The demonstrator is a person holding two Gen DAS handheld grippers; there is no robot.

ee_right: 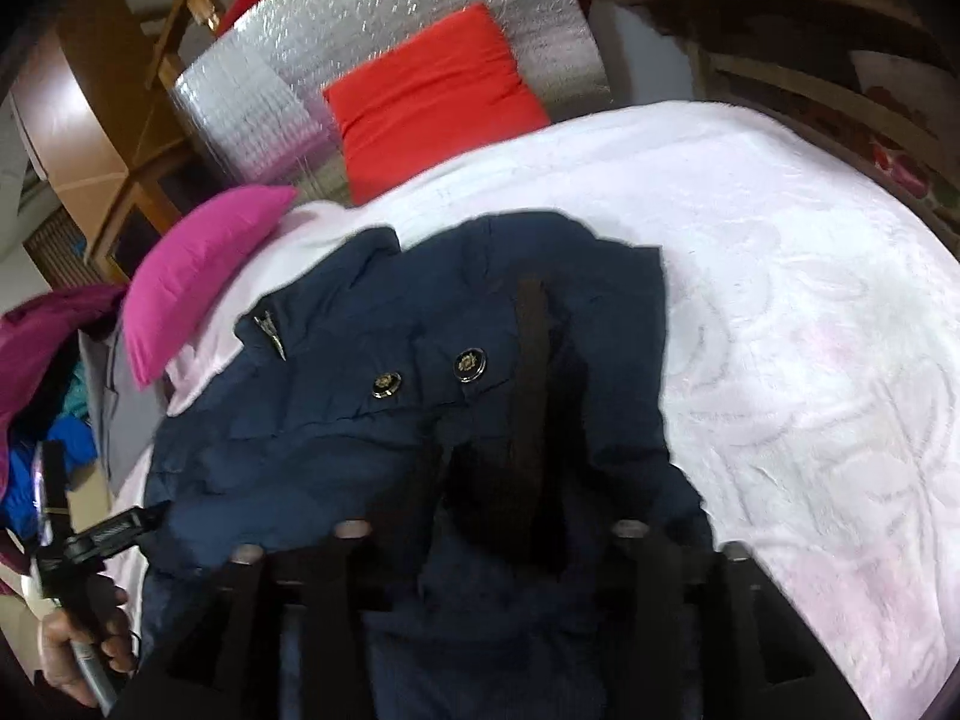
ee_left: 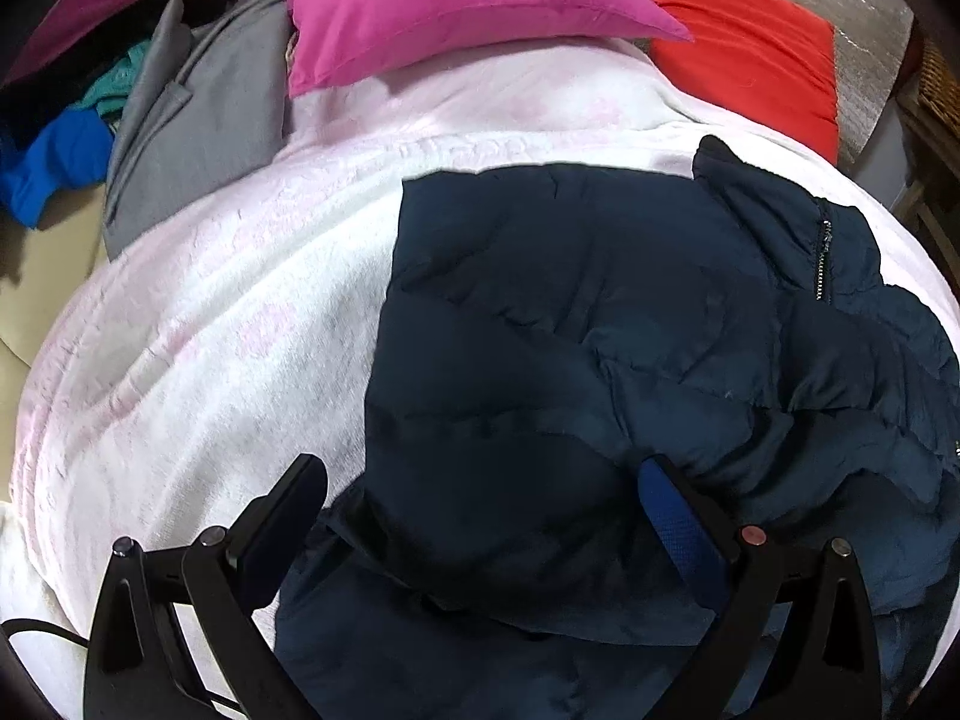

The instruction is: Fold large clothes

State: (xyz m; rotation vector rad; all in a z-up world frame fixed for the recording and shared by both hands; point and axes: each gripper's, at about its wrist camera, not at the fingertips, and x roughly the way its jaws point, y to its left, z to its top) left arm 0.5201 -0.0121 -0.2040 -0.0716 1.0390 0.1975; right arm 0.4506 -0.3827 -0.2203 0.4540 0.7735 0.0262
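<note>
**Navy jacket half-gathered on the bed, both grippers at its near edge**

The left gripper [ee_left: 480,516] stands spread wide over the near edge of the navy jacket [ee_left: 600,330]; padded cloth bulges up between its fingers, but the pads do not press on it, so it is released. The right gripper [ee_right: 486,546] has jacket cloth draped over and between its fingers, which hides the tips; whether it pinches the fabric or lies loose under it, I cannot tell.

The jacket lies on the pale pink blanket [ee_left: 210,330] covering the bed, bunched rather than flat, its zipper [ee_left: 822,258] off to one side.

To do this fold well, I judge each gripper should take one corner of the near hem, catch every layer of the thick quilting, lift together and lay the hem evenly toward the collar. Slippery padded cloth may slide out of a shallow grip.

Count: one jacket, two metal buttons [ee_right: 471,365] showing on it, one pink pillow [ee_left: 456,6], one red pillow [ee_left: 750,60], and one heap of other clothes [ee_left: 180,120] at the bed's far left.
</note>
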